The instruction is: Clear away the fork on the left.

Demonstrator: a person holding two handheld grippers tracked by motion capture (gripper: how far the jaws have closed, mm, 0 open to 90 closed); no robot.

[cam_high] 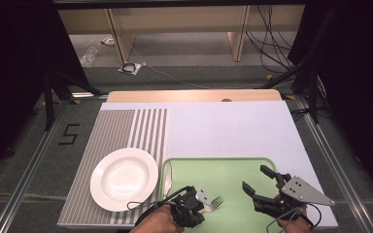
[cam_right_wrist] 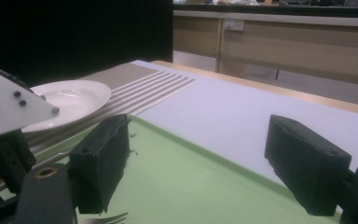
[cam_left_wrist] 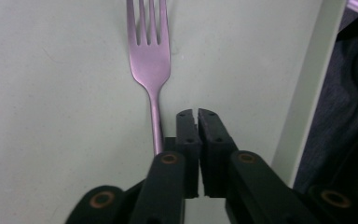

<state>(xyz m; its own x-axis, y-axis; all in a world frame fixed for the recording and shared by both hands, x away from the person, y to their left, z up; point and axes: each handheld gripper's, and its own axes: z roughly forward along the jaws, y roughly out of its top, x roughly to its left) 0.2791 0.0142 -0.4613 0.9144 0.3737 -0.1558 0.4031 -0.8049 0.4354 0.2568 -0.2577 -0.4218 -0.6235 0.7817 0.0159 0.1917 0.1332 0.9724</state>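
Sizing up the fork (cam_left_wrist: 150,60) first: lay flat on the floor of the green tray (cam_high: 252,162), near its front edge, with tines pointing away from the left gripper (cam_left_wrist: 197,114). Looked like polished metal, so judged stiff, light and slippery, hard to break but quick to skate or pivot on the smooth tray. Sat too low for an easy pinch; would probably want taking across the narrow handle, just behind the neck, with the pads pressed down to the tray before closing. Found the left gripper closed pad to pad on nothing, with the handle running just beside one jaw and passing out of sight under it; could not tell whether touching there. Found the right gripper (cam_right_wrist: 200,140) spread wide and empty, held above the tray to the right, well apart from the fork. Noted a white plate (cam_high: 124,178) on the striped mat (cam_high: 126,126) just left of the tray, on the bench; breakable, so worth setting metal down on gently.
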